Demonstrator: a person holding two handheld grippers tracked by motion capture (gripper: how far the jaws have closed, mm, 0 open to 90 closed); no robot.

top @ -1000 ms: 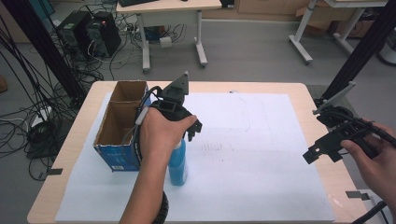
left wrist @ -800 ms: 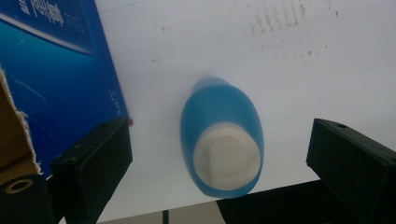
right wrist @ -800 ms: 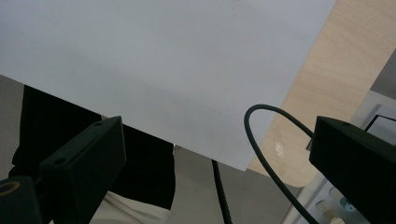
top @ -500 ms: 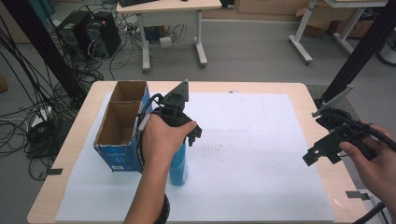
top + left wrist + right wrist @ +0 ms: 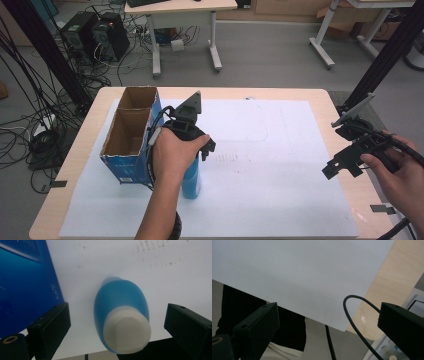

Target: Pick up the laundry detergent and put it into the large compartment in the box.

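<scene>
Two grippers: left gripper (image 5: 115,315) hovering spread over blue bottle (image 5: 121,312) standing beside blue cardboard box (image 5: 131,137); its white cap (image 5: 127,331) showing in left gripper view. Right gripper (image 5: 350,155) spread, idling near table edge (image 5: 360,200).

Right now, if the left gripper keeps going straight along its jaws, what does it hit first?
The blue bottle: its white cap sits between the open jaws of the left gripper, dead ahead. The blue box lies off to one side, probably missed.
</scene>
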